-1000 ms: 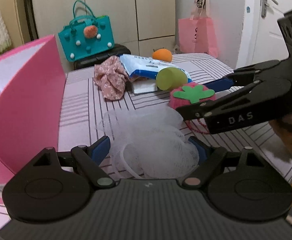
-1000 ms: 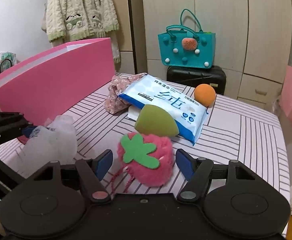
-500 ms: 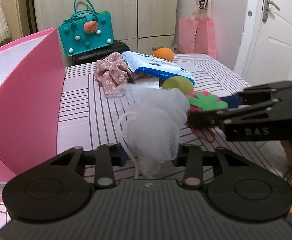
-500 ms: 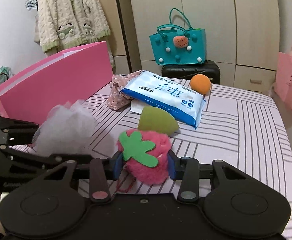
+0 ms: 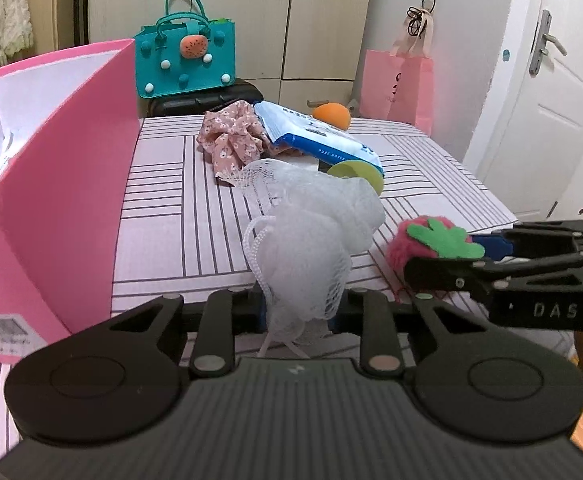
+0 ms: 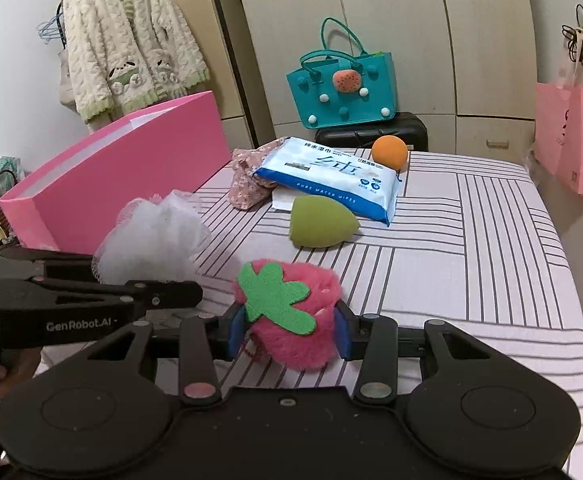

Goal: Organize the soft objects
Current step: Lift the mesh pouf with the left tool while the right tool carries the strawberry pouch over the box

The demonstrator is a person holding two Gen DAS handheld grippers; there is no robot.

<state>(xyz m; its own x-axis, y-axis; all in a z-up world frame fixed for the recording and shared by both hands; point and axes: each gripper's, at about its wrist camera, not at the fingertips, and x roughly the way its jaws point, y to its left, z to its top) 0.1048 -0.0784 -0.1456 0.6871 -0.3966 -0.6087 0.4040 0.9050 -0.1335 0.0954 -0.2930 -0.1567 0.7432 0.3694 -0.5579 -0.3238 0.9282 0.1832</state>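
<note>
1. White netting fills the left wrist view: we find the left gripper [image 5: 299, 312] clamped on the lower part of a mesh bath pouf [image 5: 311, 240], held up off the striped table [image 5: 163, 216]. Its cord loop [image 5: 257, 248] hangs loose; we judge it could snag on the wall of the pink box [image 5: 71, 160] just to the left during a drop. The squeezed mesh may also spring free, since little of it sits between the pads. Only this view shows the white inside of the box, and the right gripper side-on.

2. In the right wrist view we find the right gripper [image 6: 289, 330] closed on a fuzzy pink strawberry plush [image 6: 291, 316], lifted just above the table. The two grippers sit close together, so we judge a collision likely if both head for the box at once. Only here do the wipes pack [image 6: 331, 176], green sponge [image 6: 319, 224] and orange sponge [image 6: 389, 152] lie unobstructed, still to be sorted.
</note>
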